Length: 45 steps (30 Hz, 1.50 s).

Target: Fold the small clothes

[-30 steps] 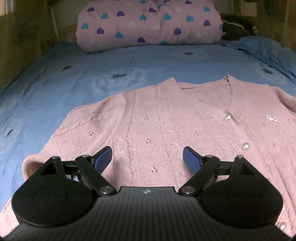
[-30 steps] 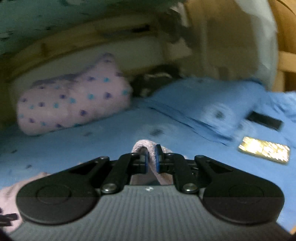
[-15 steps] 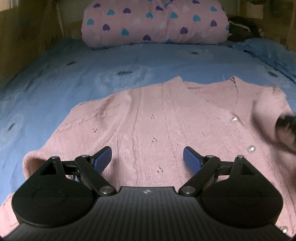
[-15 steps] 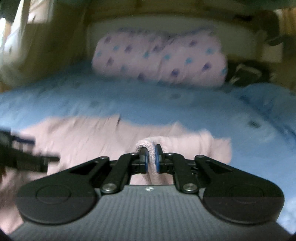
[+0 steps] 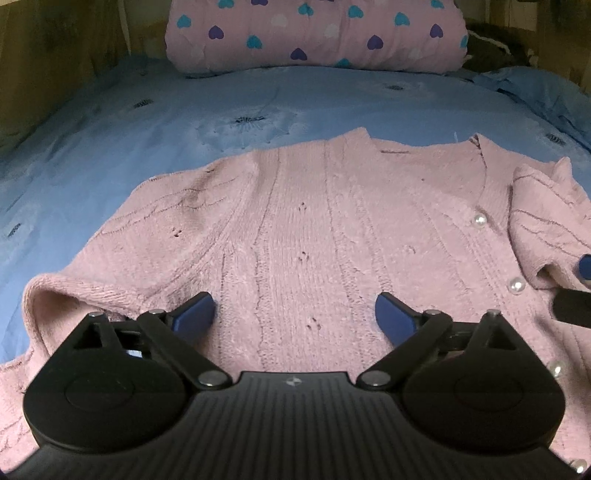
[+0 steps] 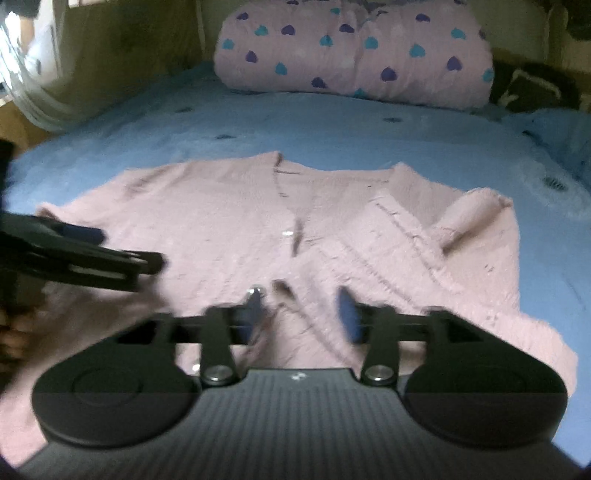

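Pink cardigan (image 5: pixel 314 236) is spread flat mid-bed (image 5: pixel 110 140), one sleeve (image 6: pixel 476 236) folded inward. Left gripper (image 5: pixel 294 314) and right gripper (image 6: pixel 301 310) are held spread, empty, above it.

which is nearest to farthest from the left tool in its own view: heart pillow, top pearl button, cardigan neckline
From the left tool:
1. Top pearl button, right, on the cardigan.
2. Cardigan neckline, ahead, right of centre.
3. Heart pillow, at the bed's far end.

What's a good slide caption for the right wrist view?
Right gripper open over pink cardigan, right sleeve folded inward, on the blue bedsheet.
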Each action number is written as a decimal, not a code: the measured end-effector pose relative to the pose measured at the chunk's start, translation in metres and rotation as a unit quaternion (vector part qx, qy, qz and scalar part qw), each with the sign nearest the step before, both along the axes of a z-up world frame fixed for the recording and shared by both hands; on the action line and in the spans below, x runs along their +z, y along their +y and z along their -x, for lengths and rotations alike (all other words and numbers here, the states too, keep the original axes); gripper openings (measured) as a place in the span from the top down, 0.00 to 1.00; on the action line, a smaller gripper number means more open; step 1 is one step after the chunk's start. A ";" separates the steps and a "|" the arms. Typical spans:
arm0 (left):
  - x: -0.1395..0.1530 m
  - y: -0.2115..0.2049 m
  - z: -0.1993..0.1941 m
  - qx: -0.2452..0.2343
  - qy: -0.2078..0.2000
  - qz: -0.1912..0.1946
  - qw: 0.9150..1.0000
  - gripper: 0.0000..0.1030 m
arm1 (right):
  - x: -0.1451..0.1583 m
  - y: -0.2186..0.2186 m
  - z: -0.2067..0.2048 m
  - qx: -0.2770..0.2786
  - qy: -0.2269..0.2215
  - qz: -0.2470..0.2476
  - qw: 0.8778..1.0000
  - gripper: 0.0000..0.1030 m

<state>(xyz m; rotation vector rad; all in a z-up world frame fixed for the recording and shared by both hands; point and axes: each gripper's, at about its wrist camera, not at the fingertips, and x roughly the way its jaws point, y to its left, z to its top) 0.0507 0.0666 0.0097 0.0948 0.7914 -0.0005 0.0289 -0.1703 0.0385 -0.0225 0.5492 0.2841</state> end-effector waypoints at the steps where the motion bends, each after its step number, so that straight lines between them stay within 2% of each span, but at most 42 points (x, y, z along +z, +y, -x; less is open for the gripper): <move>1: 0.000 0.000 -0.001 0.000 0.000 0.000 1.000 0.05 | 0.004 -0.002 0.005 0.007 0.001 -0.007 1.000 0.39; 6: -0.001 -0.003 0.001 -0.001 -0.008 -0.008 1.000 0.05 | 0.023 -0.016 0.021 0.038 -0.015 -0.021 0.999 0.39; 10: -0.001 -0.003 0.002 -0.001 -0.012 -0.011 1.000 0.04 | 0.043 -0.040 0.031 0.032 -0.039 -0.041 0.998 0.39; 13: 0.002 -0.006 0.003 0.005 -0.011 -0.020 1.000 0.04 | 0.047 -0.060 0.032 0.000 -0.057 -0.045 0.997 0.39; 16: 0.009 -0.013 0.008 0.004 -0.016 -0.034 0.999 0.04 | 0.046 -0.085 0.027 -0.038 -0.050 -0.071 0.995 0.39; 23: 0.042 -0.043 0.027 -0.019 -0.036 -0.028 0.999 0.04 | 0.035 -0.128 0.016 -0.091 -0.038 -0.103 0.990 0.39; 28: 0.065 -0.074 0.036 -0.035 -0.048 -0.014 0.998 0.04 | 0.031 -0.152 0.013 -0.119 -0.045 -0.104 0.986 0.39; 32: 0.078 -0.107 0.041 -0.063 -0.050 0.009 0.997 0.04 | 0.024 -0.165 0.013 -0.133 -0.038 -0.109 0.984 0.39; 36: 0.082 -0.147 0.047 -0.110 -0.044 0.025 0.993 0.04 | 0.022 -0.177 0.019 -0.165 -0.034 -0.107 0.980 0.39; 41: 0.077 -0.206 0.054 -0.179 -0.038 0.031 0.983 0.04 | 0.022 -0.194 0.028 -0.201 -0.023 -0.109 0.973 0.39; 45: 0.063 -0.247 0.058 -0.220 -0.037 0.013 0.975 0.04 | 0.020 -0.201 0.032 -0.217 -0.014 -0.092 0.972 0.39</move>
